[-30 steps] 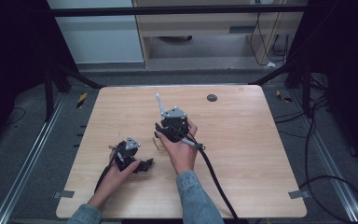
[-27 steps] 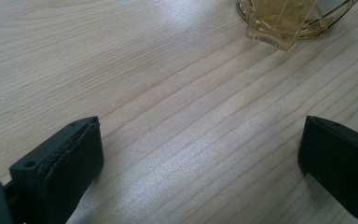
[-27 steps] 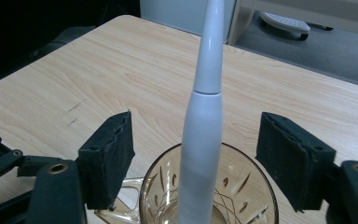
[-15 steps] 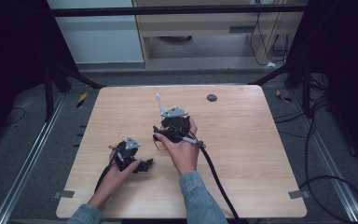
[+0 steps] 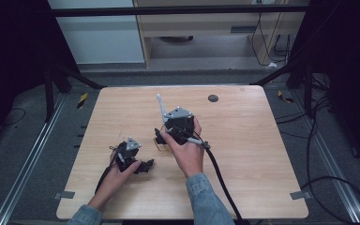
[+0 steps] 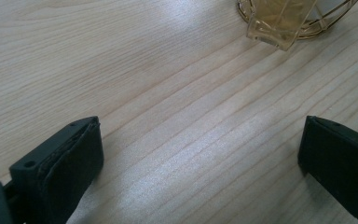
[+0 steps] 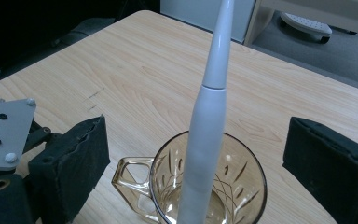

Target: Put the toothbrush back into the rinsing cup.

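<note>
An amber glass mug (image 7: 214,186) stands on the wooden table (image 5: 243,140), its handle (image 7: 130,175) pointing left in the right gripper view. A white tapered brush handle (image 7: 207,135) stands in the mug and leans out over its rim; in the high view the same handle (image 5: 161,105) points up and left. My right gripper (image 7: 200,163) is open above the mug. Its jaws have just been opening, and they flank the white handle without touching it. My left gripper (image 6: 200,158) is open low over bare wood, with the mug (image 6: 279,21) farther ahead.
A small dark round disc (image 5: 213,98) lies near the table's far edge. A black cable (image 5: 220,178) trails from the right gripper toward the near edge. Dark frame legs and floor cables surround the table.
</note>
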